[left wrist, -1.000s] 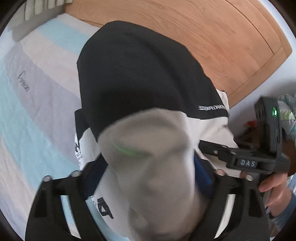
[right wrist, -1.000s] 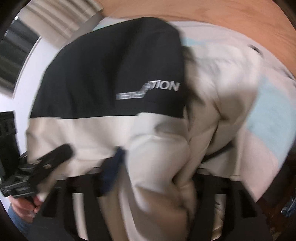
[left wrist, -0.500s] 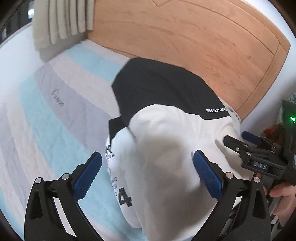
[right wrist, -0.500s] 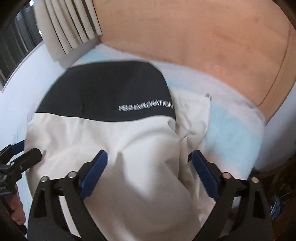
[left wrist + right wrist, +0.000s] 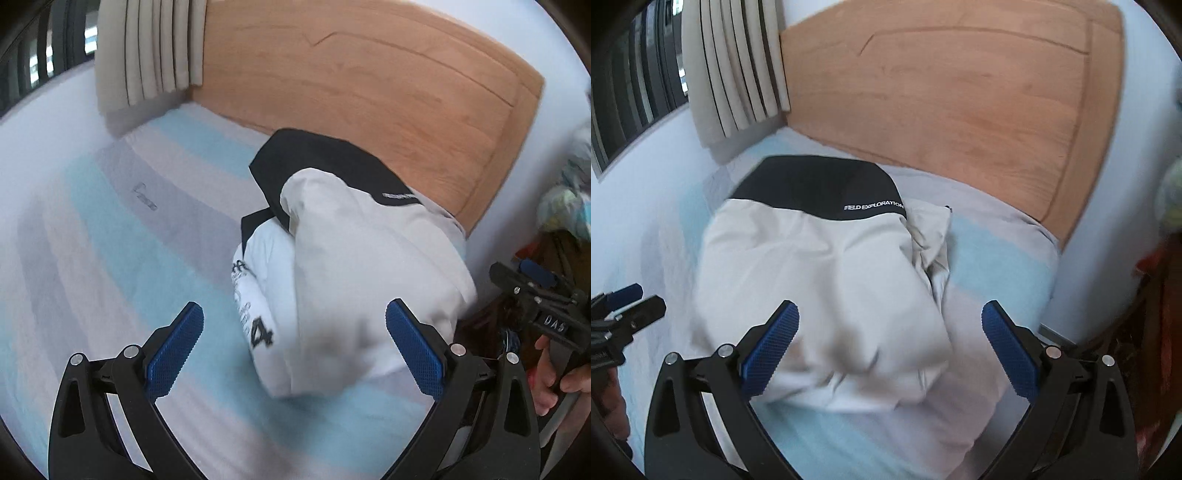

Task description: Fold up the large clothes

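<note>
A folded cream and black jacket [image 5: 362,254] lies on the striped bed near the headboard; it also shows in the right wrist view [image 5: 827,273], with white lettering on the black part. My left gripper [image 5: 295,347] is open and empty, held above the jacket's near end. My right gripper [image 5: 890,343] is open and empty, also above the near end. The right gripper shows at the right edge of the left wrist view [image 5: 543,306]; the left gripper shows at the left edge of the right wrist view [image 5: 624,314].
The bed sheet [image 5: 110,266] has blue, grey and white stripes. A wooden headboard [image 5: 960,96] stands behind the jacket. A curtain [image 5: 735,66] and a window are at the back left. Clutter [image 5: 569,199] sits beside the bed on the right.
Both grippers were shut on the jacket a second ago; they opened, let it drop folded on the bed, and drew back and up from it.
</note>
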A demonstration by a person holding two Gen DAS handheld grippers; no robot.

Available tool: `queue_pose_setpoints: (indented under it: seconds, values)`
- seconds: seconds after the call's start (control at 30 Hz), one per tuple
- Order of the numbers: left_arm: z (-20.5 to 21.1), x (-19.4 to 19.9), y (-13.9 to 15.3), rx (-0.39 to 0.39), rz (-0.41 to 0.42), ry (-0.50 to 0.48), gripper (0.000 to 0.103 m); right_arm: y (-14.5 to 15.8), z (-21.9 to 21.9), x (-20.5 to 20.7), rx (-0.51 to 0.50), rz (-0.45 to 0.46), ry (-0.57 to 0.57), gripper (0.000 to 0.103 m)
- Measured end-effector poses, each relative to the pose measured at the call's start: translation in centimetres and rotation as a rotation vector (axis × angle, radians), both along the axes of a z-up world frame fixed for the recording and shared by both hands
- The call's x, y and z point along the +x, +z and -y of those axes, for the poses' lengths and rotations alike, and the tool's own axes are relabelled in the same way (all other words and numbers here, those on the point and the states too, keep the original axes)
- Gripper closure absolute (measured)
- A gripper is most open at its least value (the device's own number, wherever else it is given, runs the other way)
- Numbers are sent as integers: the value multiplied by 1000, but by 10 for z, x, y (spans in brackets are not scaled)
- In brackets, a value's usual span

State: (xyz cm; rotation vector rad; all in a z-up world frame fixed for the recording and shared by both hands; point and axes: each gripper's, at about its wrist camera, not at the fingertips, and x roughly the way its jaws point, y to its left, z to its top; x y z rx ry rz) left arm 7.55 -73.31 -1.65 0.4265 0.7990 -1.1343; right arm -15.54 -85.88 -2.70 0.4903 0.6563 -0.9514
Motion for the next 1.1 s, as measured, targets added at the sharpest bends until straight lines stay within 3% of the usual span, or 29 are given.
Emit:
queue_pose_setpoints:
  seconds: [0.1,0.33,0.5,0.63,0.83,1.1]
  values:
    - [-43,-32,17,-10,65,-20,6,23,-55,-19,-34,-4,-11,7]
    - [-149,-98,56,-22,101,-16,6,52,-168,-58,-17,-37,-31,7]
    - [-200,-140,59,-15,154,5,6,57,-228,-81,-66,-105,-33,7]
    - [-221,-164,45,5,157,33,6,43,-246,-101,-76,-116,-64,7]
    - [-235,-188,18,38,203,109,6,12,-254,-126,-89,-76,50,7]
    - [-241,-203,8,10,95,158,6,7,-256,-155,-117,-45,92,7]
